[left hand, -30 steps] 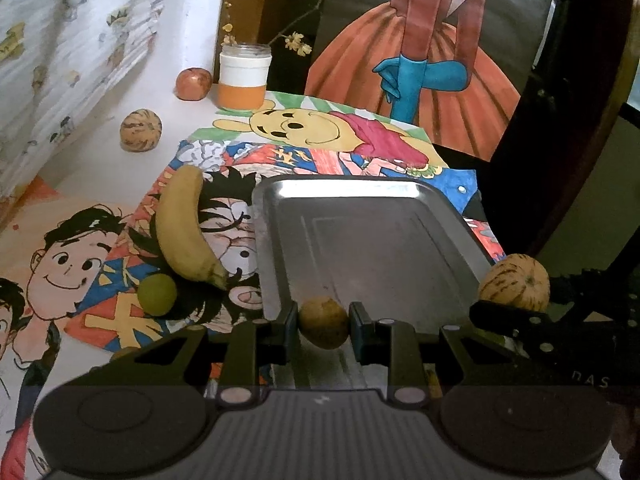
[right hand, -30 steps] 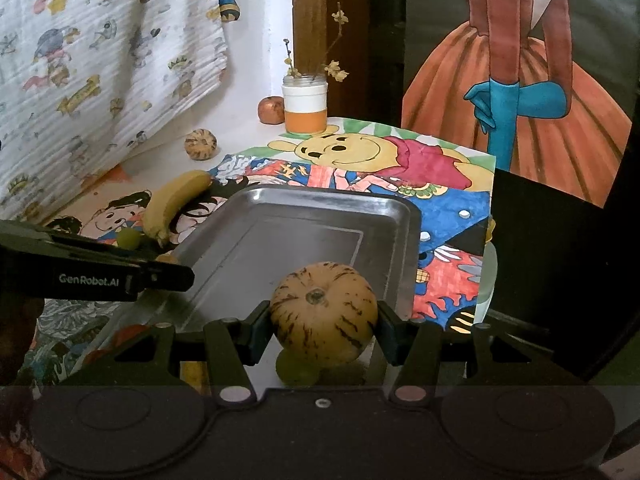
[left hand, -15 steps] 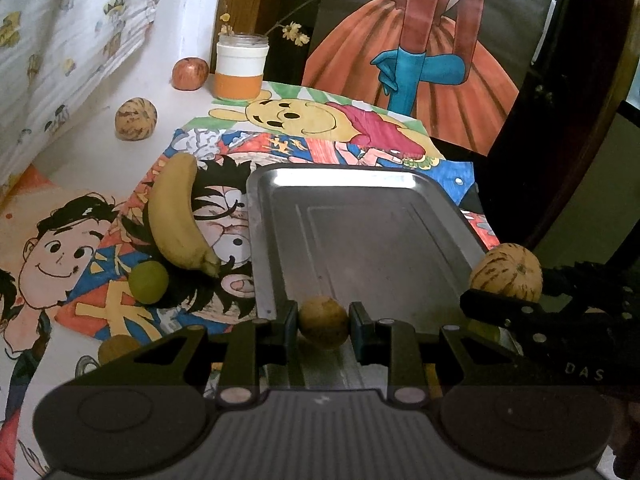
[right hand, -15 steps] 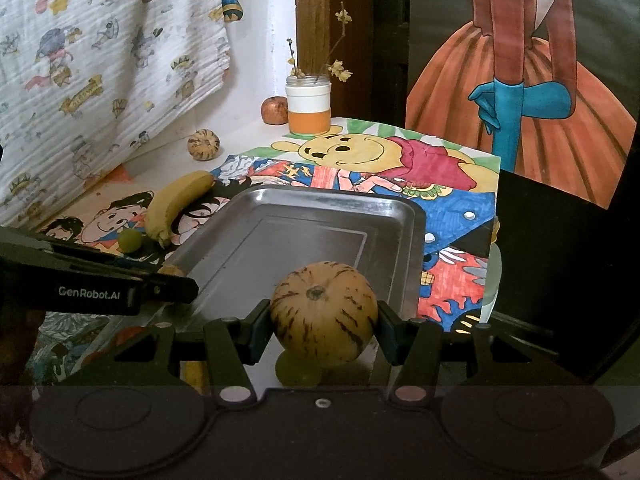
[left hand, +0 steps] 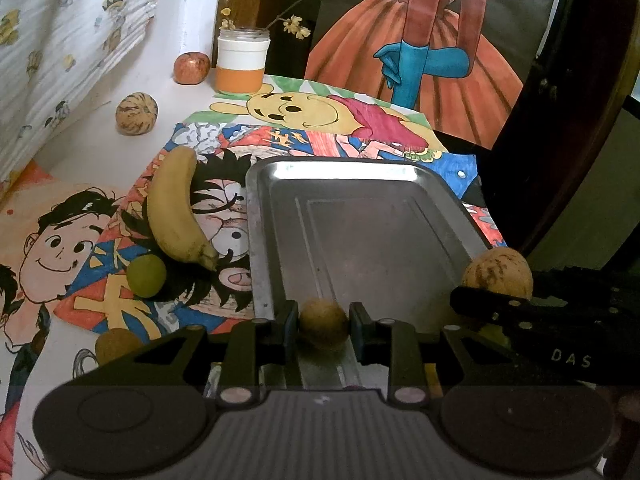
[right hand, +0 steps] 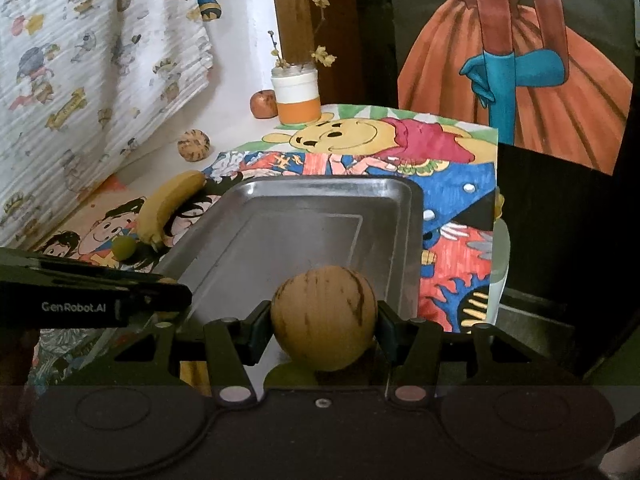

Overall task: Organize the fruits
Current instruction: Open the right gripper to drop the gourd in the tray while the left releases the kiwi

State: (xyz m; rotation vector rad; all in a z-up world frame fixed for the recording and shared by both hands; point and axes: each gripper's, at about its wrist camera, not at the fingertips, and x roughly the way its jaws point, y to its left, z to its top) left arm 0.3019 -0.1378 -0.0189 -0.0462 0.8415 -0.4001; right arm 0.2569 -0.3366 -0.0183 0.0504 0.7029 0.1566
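A metal tray lies on cartoon drawings, also in the right wrist view. My left gripper is shut on a small brown round fruit over the tray's near end. My right gripper is shut on a striped tan melon above the tray's near right corner; the melon shows in the left wrist view. A green fruit lies just under it. A banana, a green round fruit and a brown fruit lie left of the tray.
At the back left stand a white and orange jar with dry twigs, a red apple and a second striped melon. A patterned cloth hangs at left. The table edge drops off at right.
Both grippers have kept their fruits and shifted slightly; the left view has pulled back a little. The melon in the right gripper has turned, so its stem end no longer faces the camera.
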